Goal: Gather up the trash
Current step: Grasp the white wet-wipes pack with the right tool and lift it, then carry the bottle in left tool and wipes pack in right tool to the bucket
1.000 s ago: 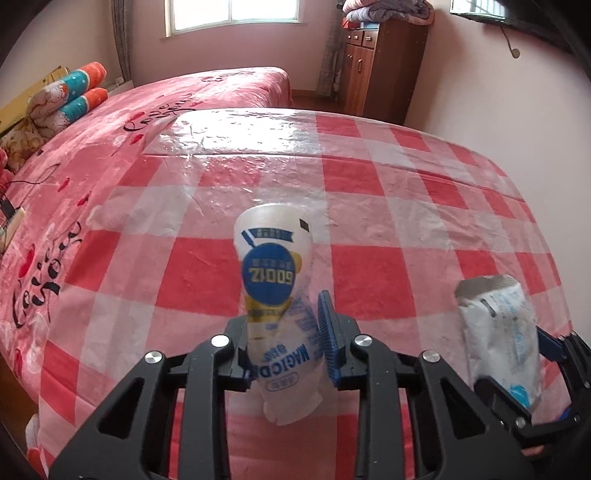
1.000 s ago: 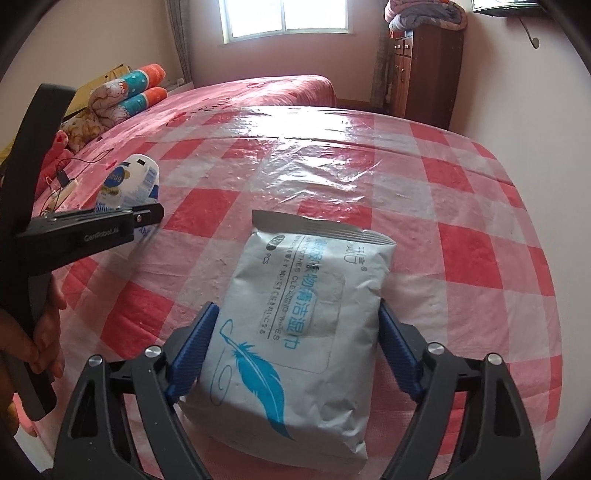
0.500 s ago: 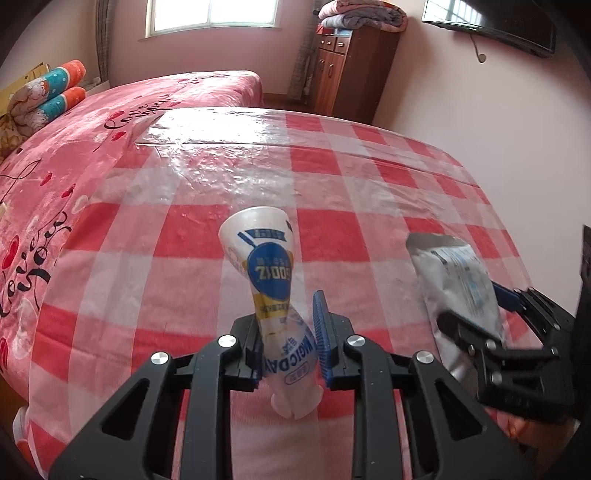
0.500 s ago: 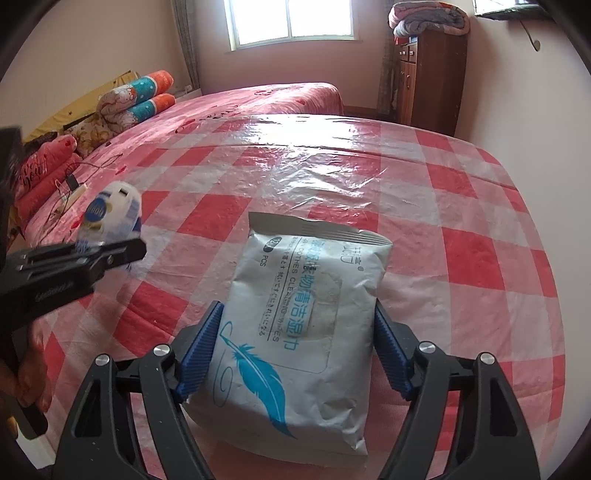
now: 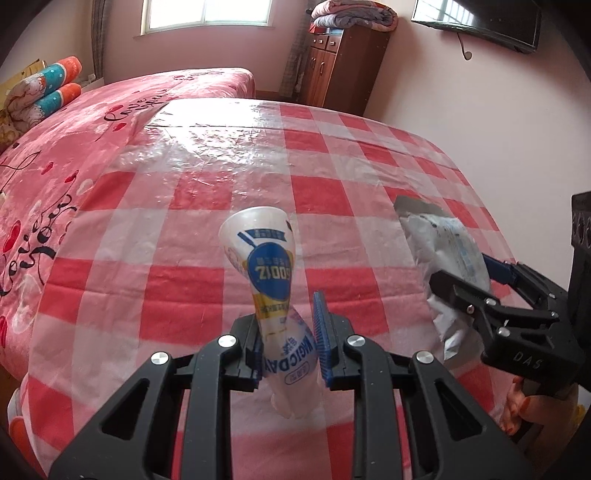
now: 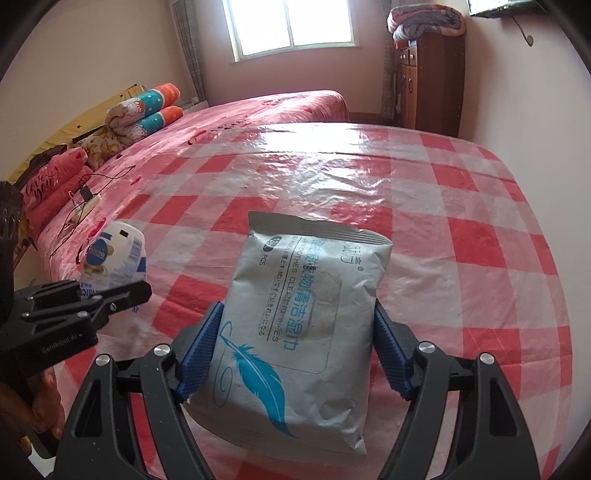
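Left gripper (image 5: 288,339): fingers clamp a crumpled plastic cup (image 5: 271,280) at 6 o'clock, above the checked surface (image 5: 184,280); its slick, collapsed waist may slip. Right gripper (image 6: 295,350): fingers squeeze a silvery wipes pack (image 6: 301,325), feather-printed; the soft pack may sag out.

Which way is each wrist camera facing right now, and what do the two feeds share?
Left wrist: behind the left gripper, facing the checkered cover; it pinches a yogurt bottle; right gripper at right edge.
Right wrist: behind the right gripper, same heading, clamping a wipes pack; left gripper at left edge.
Shared: both items, window, cabinet.
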Demonstrator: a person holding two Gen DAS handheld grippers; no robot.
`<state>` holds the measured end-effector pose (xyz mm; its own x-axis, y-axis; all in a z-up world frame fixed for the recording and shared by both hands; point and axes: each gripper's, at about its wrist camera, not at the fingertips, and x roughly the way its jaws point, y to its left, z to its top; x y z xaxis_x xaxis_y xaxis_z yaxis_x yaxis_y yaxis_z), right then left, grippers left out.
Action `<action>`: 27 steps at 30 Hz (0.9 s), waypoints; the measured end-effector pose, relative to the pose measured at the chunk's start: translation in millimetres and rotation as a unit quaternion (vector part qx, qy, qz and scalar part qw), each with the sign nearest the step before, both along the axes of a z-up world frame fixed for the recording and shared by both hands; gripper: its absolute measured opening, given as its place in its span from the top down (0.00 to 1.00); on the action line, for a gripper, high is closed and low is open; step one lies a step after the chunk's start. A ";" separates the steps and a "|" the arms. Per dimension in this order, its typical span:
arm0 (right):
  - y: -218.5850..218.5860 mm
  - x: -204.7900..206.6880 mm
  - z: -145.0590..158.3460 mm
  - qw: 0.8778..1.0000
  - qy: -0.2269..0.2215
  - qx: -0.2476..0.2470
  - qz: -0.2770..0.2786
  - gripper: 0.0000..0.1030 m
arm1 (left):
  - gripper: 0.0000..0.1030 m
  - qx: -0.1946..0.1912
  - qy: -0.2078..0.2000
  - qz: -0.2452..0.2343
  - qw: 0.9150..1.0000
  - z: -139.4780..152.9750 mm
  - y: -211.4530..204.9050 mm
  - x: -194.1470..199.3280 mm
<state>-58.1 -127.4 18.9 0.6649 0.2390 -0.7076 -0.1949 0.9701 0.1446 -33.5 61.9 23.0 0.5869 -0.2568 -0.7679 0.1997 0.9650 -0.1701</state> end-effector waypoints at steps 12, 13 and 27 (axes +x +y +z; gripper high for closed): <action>19.8 -29.7 25.3 0.999 -0.025 -0.014 0.020 0.26 | 0.76 0.023 -0.025 0.010 0.999 16.2 17.9 -36.3; 21.4 -32.1 26.8 0.999 -0.027 -0.014 0.022 0.26 | 0.76 0.026 -0.027 0.011 0.999 17.6 19.6 -39.6; 51.0 -59.6 40.5 0.997 -0.038 -0.015 0.058 0.26 | 0.76 0.050 -0.054 0.033 0.997 32.7 45.9 -76.2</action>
